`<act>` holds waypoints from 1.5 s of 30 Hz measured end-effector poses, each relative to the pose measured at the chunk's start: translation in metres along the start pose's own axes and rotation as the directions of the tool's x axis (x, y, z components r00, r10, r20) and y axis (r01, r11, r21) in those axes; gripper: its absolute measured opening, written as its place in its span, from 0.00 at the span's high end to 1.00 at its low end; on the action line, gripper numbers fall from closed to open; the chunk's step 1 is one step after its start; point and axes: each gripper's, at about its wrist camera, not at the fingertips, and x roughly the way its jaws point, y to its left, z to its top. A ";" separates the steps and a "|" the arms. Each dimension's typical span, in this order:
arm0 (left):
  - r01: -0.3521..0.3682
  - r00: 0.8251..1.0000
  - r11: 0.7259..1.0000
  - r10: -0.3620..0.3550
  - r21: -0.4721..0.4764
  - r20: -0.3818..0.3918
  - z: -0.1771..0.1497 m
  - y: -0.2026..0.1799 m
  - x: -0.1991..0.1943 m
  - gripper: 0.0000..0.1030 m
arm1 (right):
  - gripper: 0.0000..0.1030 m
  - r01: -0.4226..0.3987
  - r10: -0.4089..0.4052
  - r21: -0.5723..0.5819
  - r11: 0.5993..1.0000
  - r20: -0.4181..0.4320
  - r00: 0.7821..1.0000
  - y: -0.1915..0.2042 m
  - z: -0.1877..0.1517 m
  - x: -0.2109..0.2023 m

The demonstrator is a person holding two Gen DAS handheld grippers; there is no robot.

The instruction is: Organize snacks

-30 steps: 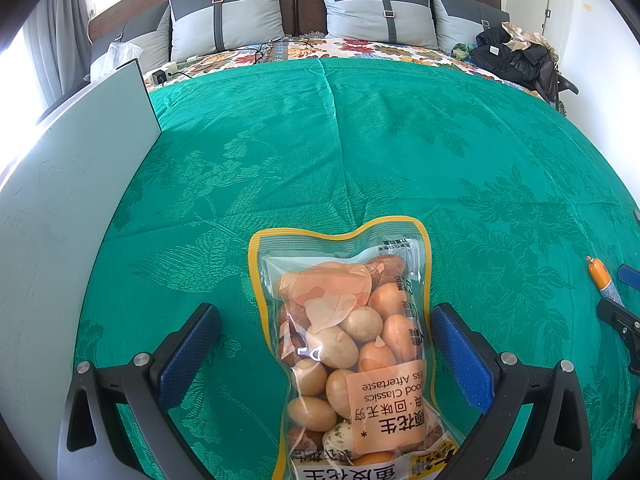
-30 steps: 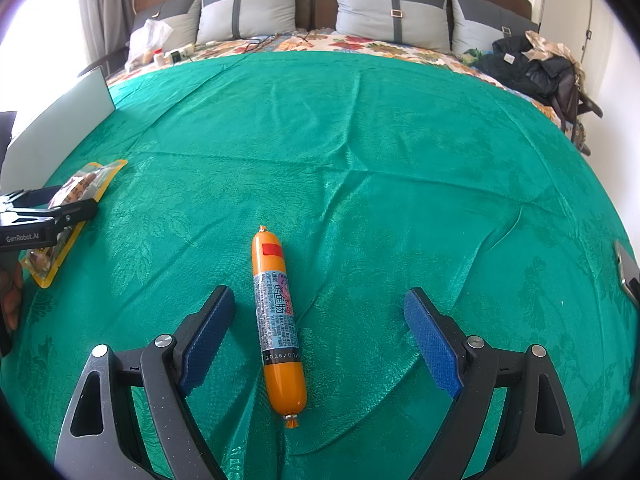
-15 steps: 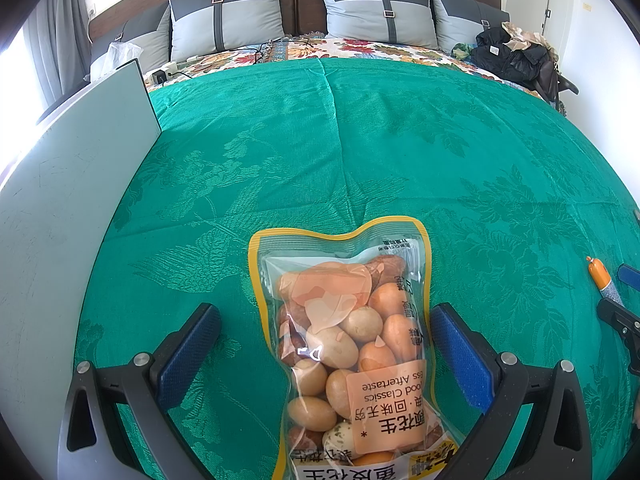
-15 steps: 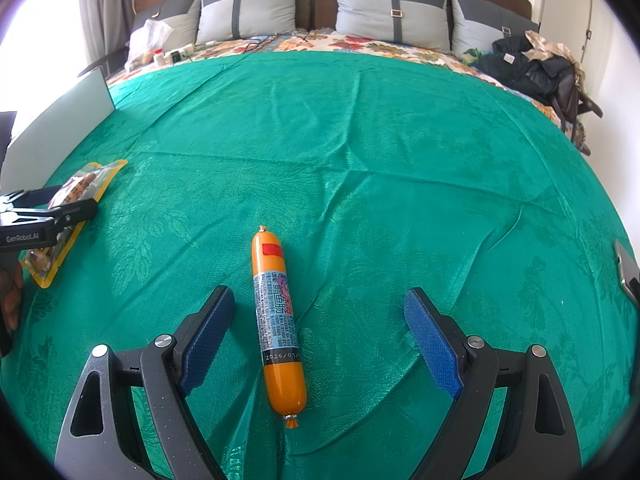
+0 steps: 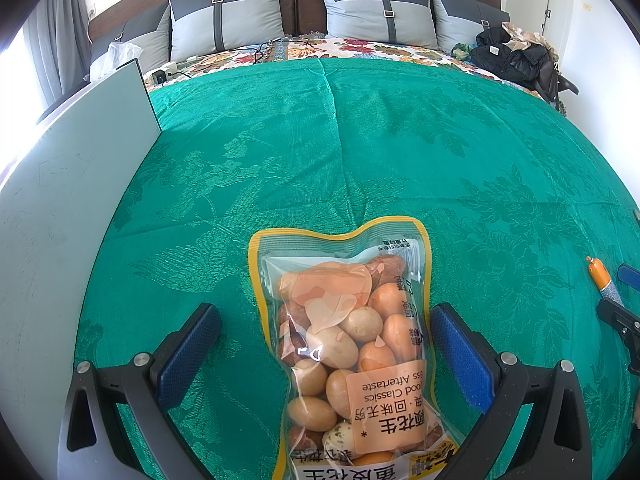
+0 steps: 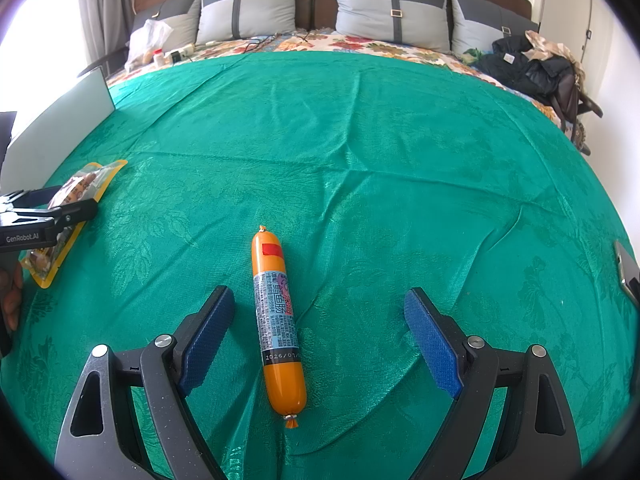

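Jaws of my right gripper (image 6: 318, 326) stand wide and empty astride the sausage stick (image 6: 278, 318), a smooth orange tube lying lengthwise between the pads, nearer the left one. My left gripper (image 5: 324, 350), likewise spread, straddles the glossy peanut pouch (image 5: 352, 352); both rest on the textured green bedspread (image 6: 360, 152).

Bed (image 6: 400, 152) covered by a green patterned spread, creased but lying flat; sausage stick (image 6: 277, 316) lies lengthwise at 6 o'clock of the right view; peanut packet (image 5: 352, 344) lies flat at 6 o'clock of the left view; grey board (image 5: 72, 208) at 9 o'clock; pillows (image 5: 224, 24) at 12 o'clock; dark clothing (image 6: 528, 66) at 2 o'clock.
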 end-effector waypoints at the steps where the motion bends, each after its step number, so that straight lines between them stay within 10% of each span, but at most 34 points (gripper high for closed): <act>1: 0.001 1.000 1.000 -0.001 -0.001 0.000 0.000 0.000 0.000 0.00 | 0.14 0.000 0.000 0.001 1.000 0.000 1.000 0.000 0.000 0.000; 9: 0.058 0.975 0.995 -0.039 0.080 -0.219 0.013 -0.008 0.001 0.00 | 0.14 -0.063 0.060 -0.011 0.998 -0.204 0.977 -0.001 0.018 0.005; 20: 0.095 0.909 0.995 -0.091 -0.009 -0.407 0.027 0.006 0.007 0.03 | 0.17 -0.115 0.096 -0.007 0.993 -0.501 0.860 -0.005 0.059 0.026; 23: 0.087 0.931 0.994 -0.059 0.062 -0.361 0.025 -0.005 -0.006 0.41 | 0.82 -0.109 0.032 -0.112 0.988 -0.542 0.840 0.014 0.058 0.027; 37: 0.340 0.931 0.919 -0.358 -0.199 -0.065 -0.017 0.046 -0.144 0.49 | 0.84 -0.152 0.122 -0.042 0.988 -0.401 0.908 0.026 0.058 -0.034; 45: 0.221 0.970 0.940 -0.184 -0.258 0.159 0.024 0.162 -0.255 0.49 | 0.84 -0.415 0.387 -0.129 0.900 -0.198 0.901 0.168 0.149 -0.112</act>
